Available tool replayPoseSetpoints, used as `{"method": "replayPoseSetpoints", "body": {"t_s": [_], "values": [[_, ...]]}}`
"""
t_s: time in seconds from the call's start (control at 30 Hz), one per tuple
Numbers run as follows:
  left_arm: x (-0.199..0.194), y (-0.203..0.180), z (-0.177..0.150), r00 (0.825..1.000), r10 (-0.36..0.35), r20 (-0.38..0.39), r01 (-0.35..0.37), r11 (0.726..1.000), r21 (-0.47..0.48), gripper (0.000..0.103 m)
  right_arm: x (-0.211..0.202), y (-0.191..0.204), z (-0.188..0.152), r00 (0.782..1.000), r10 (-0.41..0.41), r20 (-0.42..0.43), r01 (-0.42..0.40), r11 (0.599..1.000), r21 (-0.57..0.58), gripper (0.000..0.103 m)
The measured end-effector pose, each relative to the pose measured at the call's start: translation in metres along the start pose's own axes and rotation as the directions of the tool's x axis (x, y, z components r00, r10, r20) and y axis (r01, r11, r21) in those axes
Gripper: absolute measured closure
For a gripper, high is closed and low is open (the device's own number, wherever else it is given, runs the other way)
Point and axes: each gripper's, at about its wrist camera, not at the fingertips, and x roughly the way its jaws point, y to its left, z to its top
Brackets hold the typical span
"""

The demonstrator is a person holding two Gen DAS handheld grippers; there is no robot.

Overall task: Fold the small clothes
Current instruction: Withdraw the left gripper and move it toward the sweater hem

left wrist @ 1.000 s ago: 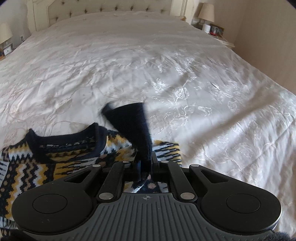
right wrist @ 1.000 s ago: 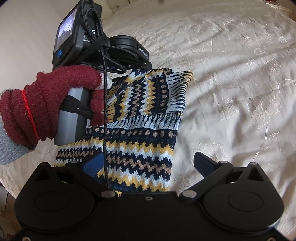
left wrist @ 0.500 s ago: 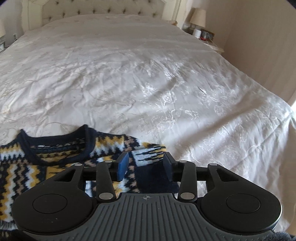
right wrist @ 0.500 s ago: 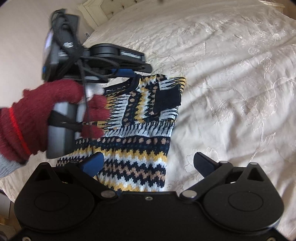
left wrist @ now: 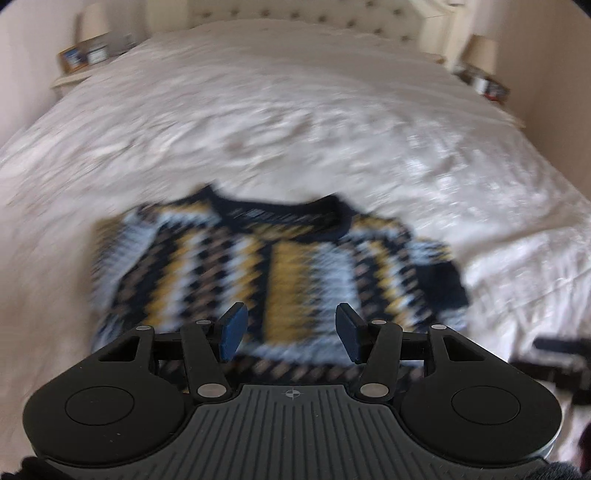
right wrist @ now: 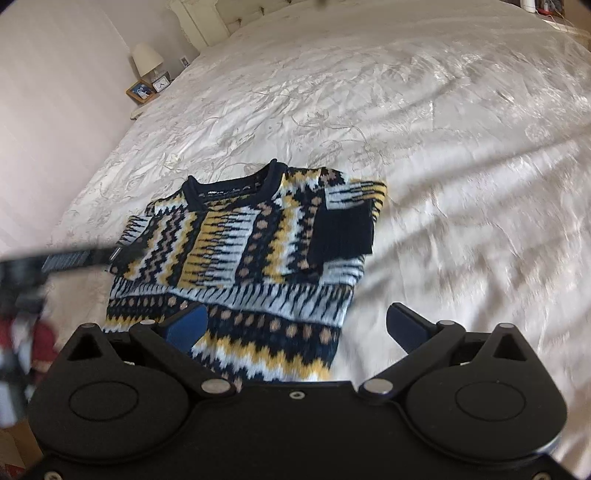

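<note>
Now, sweater (right wrist: 255,258): lies flat on the white bedspread (right wrist: 443,129), both sleeves folded in.
Left gripper (left wrist: 291,328): jaws just opened, released, nothing between them.
Right gripper (right wrist: 295,328): spread wide, empty, over the hem.

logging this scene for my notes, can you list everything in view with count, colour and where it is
sweater: one, navy, yellow, white and tan knit pattern, lying on the bed with both sleeves folded in over the front, navy cuff on top
bedspread: one, cream with embroidered flowers, covering the bed
headboard: one, cream, tufted, far end of the bed
lamps: two, cream shades, one on each bedside table, the other across the bed
picture frame: one, wooden, by the lamp
small clock: one, white face, beside the frame
glove: one, dark red, blurred, at the edge of the right wrist view
left tool: one, black with blue pads, open, jaws just opened, nothing between them
right tool: one, black with blue pads, open, above the sweater hem
</note>
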Motion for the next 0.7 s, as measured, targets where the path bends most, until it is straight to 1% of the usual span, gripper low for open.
{"method": "replayPoseSetpoints", "body": {"t_s": [0.17, 0.33, 0.4, 0.57, 0.7], "values": [[-0.019, 0.041, -0.034, 0.997, 0.067, -0.036, -0.070, 0.994, -0.079, 0.052, 0.012, 0.007, 0.004, 1.000, -0.004, -0.015, 0.004, 1.000, -0.005, 0.000], [-0.030, 0.069, -0.067, 0.991, 0.110, -0.080, -0.121, 0.980, -0.160, 0.052, 0.018, 0.018, -0.007, 0.999, 0.003, -0.051, -0.003, 1.000, -0.008, 0.000], [-0.033, 0.077, -0.076, 0.989, 0.119, -0.093, -0.134, 0.976, -0.173, 0.052, 0.020, 0.023, -0.014, 0.998, 0.004, -0.068, -0.004, 1.000, -0.011, 0.000], [-0.027, 0.094, -0.077, 0.984, 0.146, -0.098, -0.159, 0.977, -0.145, 0.052, 0.022, 0.035, -0.027, 0.996, -0.008, -0.094, 0.007, 1.000, -0.014, 0.000], [-0.009, 0.106, -0.064, 0.980, 0.180, -0.085, -0.185, 0.981, -0.057, 0.052, 0.020, 0.048, -0.029, 0.997, -0.025, -0.079, 0.026, 1.000, 0.008, 0.000]]}}
